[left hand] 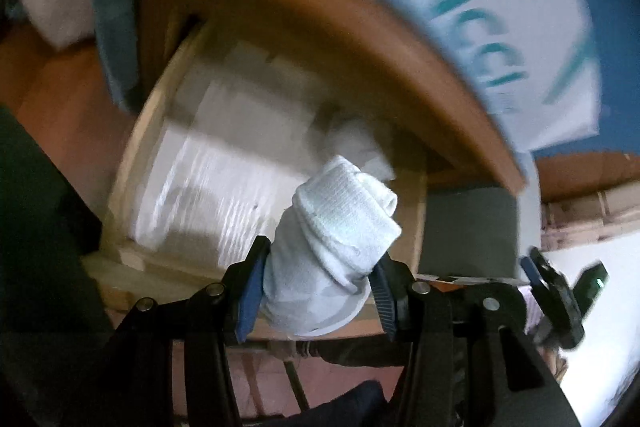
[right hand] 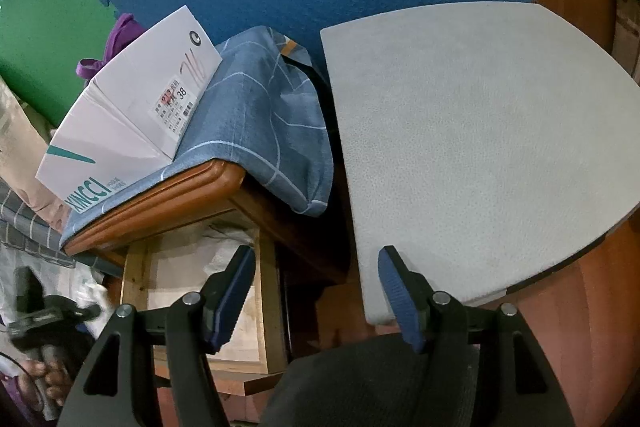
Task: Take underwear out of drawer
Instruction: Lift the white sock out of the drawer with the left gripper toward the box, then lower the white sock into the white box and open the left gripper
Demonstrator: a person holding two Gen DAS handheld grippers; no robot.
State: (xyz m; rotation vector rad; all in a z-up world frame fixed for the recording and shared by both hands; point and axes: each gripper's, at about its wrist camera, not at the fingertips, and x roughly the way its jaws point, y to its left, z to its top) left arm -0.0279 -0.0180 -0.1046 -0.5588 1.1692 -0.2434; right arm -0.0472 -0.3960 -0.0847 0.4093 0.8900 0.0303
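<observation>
White ribbed knit, rolled into a bundle [left hand: 340, 227]: that is what your left gripper [left hand: 316, 287] has, jaws narrowed onto its lower end, pads pressing both sides. It reads as the underwear, though the rib looks sock-like; hard to say which. The bundle hangs above the front edge of the open wooden drawer [left hand: 132, 147], clear of the contents. More pale folded cloth [left hand: 224, 163] lies inside the drawer, blurred.

Progress, as judged: the pick is made and the item looks out of the drawer. What is left is carrying it off and setting it down; the grey padded surface [right hand: 480, 147] at your right is a likely spot.

Your right gripper [right hand: 316, 291] has its jaws wide, nothing between them, hovering between the drawer and the grey surface.

Writing: white shoebox [right hand: 132, 107] on the blue-clothed table [right hand: 160, 193] reads "XINCCI" in teal; sticker shows "38" and a red-marked number that may be 913. Finer print illegible.
</observation>
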